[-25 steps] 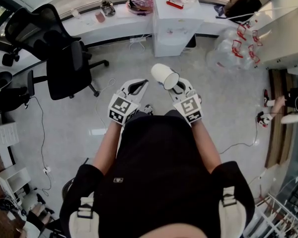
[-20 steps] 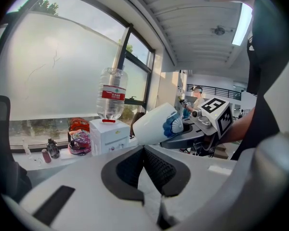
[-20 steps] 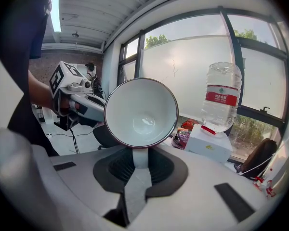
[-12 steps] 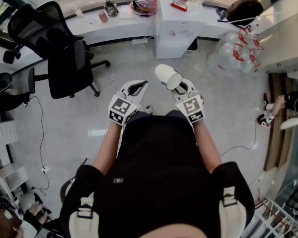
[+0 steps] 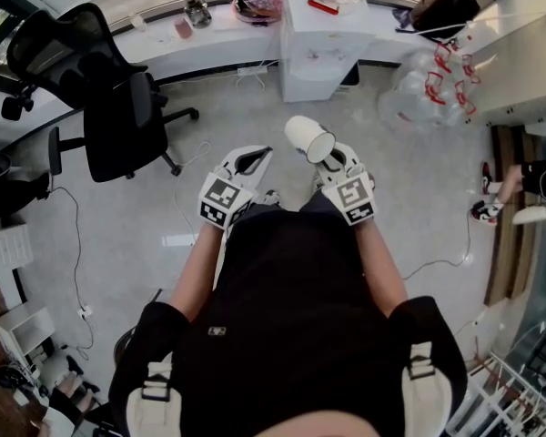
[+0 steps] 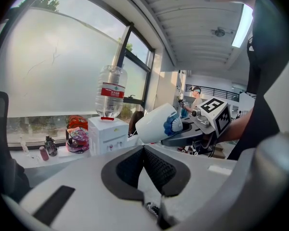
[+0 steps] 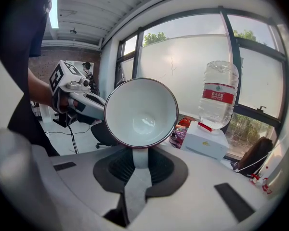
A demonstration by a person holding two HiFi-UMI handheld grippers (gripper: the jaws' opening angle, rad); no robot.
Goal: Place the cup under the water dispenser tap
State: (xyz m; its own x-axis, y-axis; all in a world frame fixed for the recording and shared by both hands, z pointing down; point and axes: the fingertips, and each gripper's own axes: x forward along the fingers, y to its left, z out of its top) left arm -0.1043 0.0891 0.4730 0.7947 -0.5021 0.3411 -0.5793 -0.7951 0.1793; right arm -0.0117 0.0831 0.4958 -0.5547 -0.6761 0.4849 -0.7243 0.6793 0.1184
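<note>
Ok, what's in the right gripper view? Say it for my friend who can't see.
The right gripper holds a white cup by its handle, empty mouth facing the camera. Behind it, to the right, a white water dispenser with a bottle on top stands by the window.

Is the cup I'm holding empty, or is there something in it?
Empty. The right gripper view looks straight into the cup, which is tipped on its side, and shows only its bare white inside.

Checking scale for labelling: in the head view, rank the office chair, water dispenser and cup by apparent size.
Largest: office chair
Then: water dispenser
Smallest: cup, even though held nearer the camera.
</note>
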